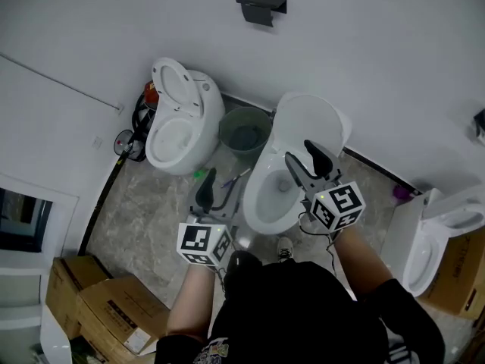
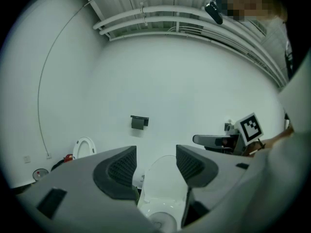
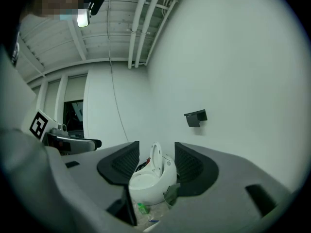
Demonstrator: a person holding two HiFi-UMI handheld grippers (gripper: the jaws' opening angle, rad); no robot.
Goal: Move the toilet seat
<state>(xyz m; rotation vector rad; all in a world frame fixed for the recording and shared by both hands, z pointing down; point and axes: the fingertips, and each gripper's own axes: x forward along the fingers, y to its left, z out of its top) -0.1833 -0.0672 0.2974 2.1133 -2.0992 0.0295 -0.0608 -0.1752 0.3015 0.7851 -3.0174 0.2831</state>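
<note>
The middle toilet [image 1: 267,203] stands right in front of me, its lid [image 1: 307,123] raised against the wall; I cannot tell the seat apart from the lid. My right gripper [image 1: 307,161] hovers open over the bowl's right rim, just in front of the lid, holding nothing. My left gripper [image 1: 206,192] is open and empty, in the air left of the bowl. In the left gripper view the jaws [image 2: 155,166] frame that toilet [image 2: 163,188] from a distance. The right gripper's jaws [image 3: 156,166] frame the left-hand toilet [image 3: 150,178].
A second toilet [image 1: 182,120] with its seat up stands at the left, a grey bin [image 1: 244,131] between it and the middle one. A third toilet [image 1: 432,241] is at the right. Cardboard boxes [image 1: 98,302] sit at lower left. A black holder [image 1: 261,6] hangs on the wall.
</note>
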